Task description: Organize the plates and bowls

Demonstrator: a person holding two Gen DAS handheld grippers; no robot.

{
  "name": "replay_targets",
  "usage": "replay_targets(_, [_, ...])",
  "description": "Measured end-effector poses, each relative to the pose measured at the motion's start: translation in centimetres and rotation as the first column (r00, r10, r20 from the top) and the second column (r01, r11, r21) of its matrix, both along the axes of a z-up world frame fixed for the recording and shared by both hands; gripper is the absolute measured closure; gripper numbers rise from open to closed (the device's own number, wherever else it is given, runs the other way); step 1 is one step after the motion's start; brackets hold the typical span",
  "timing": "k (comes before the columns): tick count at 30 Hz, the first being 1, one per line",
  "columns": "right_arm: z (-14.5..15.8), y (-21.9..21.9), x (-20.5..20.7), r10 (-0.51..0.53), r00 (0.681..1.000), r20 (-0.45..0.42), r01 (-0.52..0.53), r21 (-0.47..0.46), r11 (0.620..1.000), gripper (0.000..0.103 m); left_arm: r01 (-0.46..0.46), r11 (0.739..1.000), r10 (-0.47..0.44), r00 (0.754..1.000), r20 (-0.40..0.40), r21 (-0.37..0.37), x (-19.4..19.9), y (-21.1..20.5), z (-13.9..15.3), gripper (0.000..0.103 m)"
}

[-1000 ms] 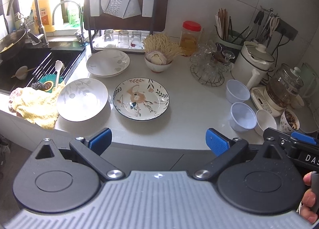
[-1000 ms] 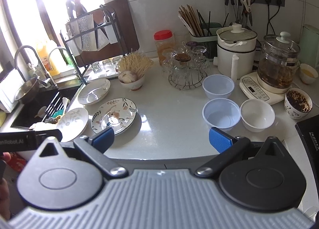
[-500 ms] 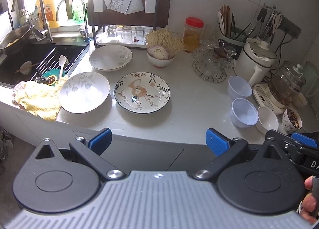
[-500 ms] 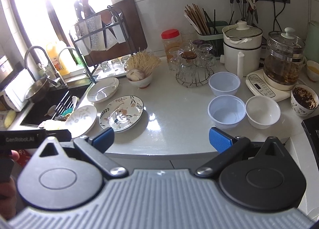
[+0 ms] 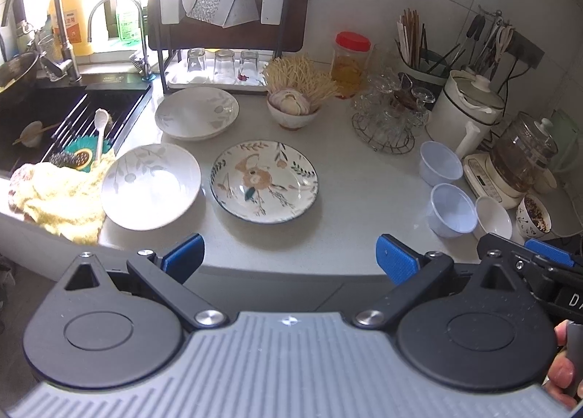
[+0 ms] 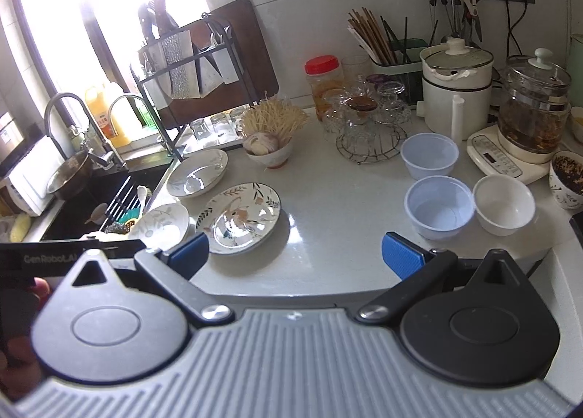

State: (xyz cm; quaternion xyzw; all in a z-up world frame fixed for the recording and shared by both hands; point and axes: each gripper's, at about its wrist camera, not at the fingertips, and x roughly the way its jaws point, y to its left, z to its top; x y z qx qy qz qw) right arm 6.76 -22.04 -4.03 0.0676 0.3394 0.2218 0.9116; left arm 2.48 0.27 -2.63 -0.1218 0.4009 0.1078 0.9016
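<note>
Left wrist: left gripper (image 5: 289, 259) hanging off counter edge, jaws spread wide, gripping nothing. Floral plate (image 5: 265, 181) sitting just ahead, white plate (image 5: 151, 185) beside it touching yellow cloth (image 5: 58, 196), third plate (image 5: 196, 112) behind.

Right wrist: right gripper (image 6: 295, 252) gaping wide, holding nothing. Plastic bowls (image 6: 439, 206) and white bowl (image 6: 504, 204) sitting near right. Ceramic likely heavy, slick, breakable; pinching rim looks best.

glossy ceramic floral plate (image 5: 265, 181), translucent plastic bowls (image 6: 439, 206)
</note>
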Motion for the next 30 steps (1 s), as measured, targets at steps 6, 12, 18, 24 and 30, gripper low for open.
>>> replay_targets(6, [0.2,4.5,1.0,-0.044,0.999,-0.012,0.044,0.012,0.999,0.0,0.063,0.998,-0.063,0.998,-0.012,0.007,2.9,5.4,-0.4,0.001])
replay_targets(12, [0.1,8.6,2.4,-0.06,0.998,-0.016,0.06,-0.011,0.998,0.0,0.122,0.992,-0.121,0.992,-0.024,0.026,5.4,9.8,-1.4,0.001])
replay_targets(18, [0.0,12.4,4.4,-0.096,0.995,-0.02,0.096,-0.015,0.995,0.0,0.147,0.989,-0.147,0.989,-0.022,-0.016,8.0,14.4,-2.4,0.001])
replay_targets(24, [-0.8,16.9,5.8,-0.114,0.992,-0.048,0.114,-0.011,0.993,0.0,0.185,0.982,-0.186,0.982,-0.031,-0.038,10.4,18.7,-3.5,0.001])
replay_targets(30, [-1.8,21.2,6.8,-0.139,0.987,-0.084,0.14,0.013,0.99,0.001,0.222,0.974,-0.225,0.973,-0.06,-0.051,12.1,23.8,-4.7,0.001])
